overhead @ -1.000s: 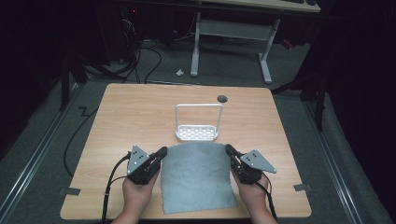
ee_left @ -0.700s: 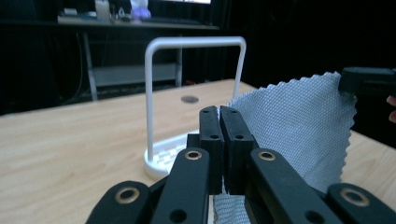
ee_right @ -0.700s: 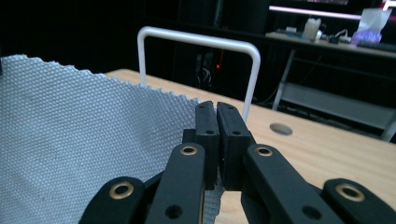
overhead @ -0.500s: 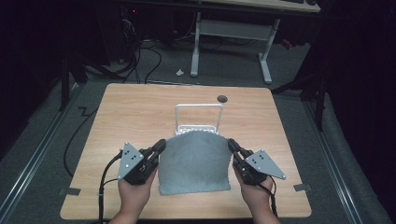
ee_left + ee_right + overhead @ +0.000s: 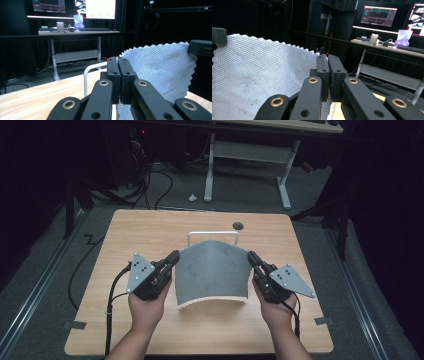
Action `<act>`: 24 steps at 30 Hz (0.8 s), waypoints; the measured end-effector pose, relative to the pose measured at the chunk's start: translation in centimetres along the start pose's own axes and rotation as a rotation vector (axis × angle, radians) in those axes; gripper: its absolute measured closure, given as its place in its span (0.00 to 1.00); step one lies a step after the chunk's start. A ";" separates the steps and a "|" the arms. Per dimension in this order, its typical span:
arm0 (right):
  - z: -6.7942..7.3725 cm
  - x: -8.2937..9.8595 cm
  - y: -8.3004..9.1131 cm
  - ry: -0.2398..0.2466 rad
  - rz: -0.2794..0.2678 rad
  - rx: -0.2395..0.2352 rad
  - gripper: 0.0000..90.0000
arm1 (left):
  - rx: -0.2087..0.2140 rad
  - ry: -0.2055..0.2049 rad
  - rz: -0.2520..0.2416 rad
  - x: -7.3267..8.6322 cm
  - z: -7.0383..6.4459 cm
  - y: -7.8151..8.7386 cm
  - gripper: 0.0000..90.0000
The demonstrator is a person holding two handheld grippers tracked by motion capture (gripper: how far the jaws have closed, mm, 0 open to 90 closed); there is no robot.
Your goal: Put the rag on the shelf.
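Observation:
A grey woven cloth (image 5: 212,272) with pinked edges hangs lifted off the wooden table (image 5: 150,227), its far edge raised and its near edge curling just above the tabletop. My left gripper (image 5: 173,256) is shut on the cloth's upper left corner, and my right gripper (image 5: 251,256) is shut on its upper right corner. In the left gripper view the closed jaws pinch the cloth (image 5: 162,72), which spreads to the right. In the right gripper view the cloth (image 5: 262,75) spreads to the left of the closed jaws.
A white wire rack (image 5: 212,235) stands behind the cloth, partly hidden by it. A dark round hole (image 5: 238,225) sits near the table's far edge. A white-legged desk (image 5: 245,150) with monitors stands beyond the table.
Both grippers rose and moved away from the person, lifting the cloth from flat on the table into a raised, arched sheet that now covers most of the rack.

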State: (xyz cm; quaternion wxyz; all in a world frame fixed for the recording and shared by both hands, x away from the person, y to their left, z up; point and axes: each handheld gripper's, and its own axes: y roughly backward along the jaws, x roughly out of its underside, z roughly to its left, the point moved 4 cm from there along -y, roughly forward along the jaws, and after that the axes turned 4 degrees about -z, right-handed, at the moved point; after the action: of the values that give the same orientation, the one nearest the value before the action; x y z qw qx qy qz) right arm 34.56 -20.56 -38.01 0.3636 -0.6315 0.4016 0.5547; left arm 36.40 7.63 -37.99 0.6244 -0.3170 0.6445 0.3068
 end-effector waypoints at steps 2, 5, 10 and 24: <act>-0.4 -0.2 -0.3 -0.004 -0.002 0.005 0.99 | 0.002 0.012 0.003 -0.3 0.4 -0.5 0.98; -1.1 -0.5 -1.0 -0.022 0.001 0.013 0.99 | -0.011 0.012 -0.002 -0.8 1.0 -1.4 0.99; -2.5 -1.2 -2.1 -0.052 -0.001 0.029 0.99 | -0.031 0.013 0.012 -1.5 2.4 -2.9 0.99; -4.9 -2.7 -6.4 -0.063 0.016 0.059 0.99 | -0.116 -0.084 0.067 -2.6 4.6 -7.3 0.99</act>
State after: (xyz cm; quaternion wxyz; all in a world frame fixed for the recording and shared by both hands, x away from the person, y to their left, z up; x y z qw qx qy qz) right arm 42.22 -22.10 -34.69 0.3901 -0.5993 0.4111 0.5653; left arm 45.04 6.85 -35.49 0.6210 -0.3179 0.6092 0.3771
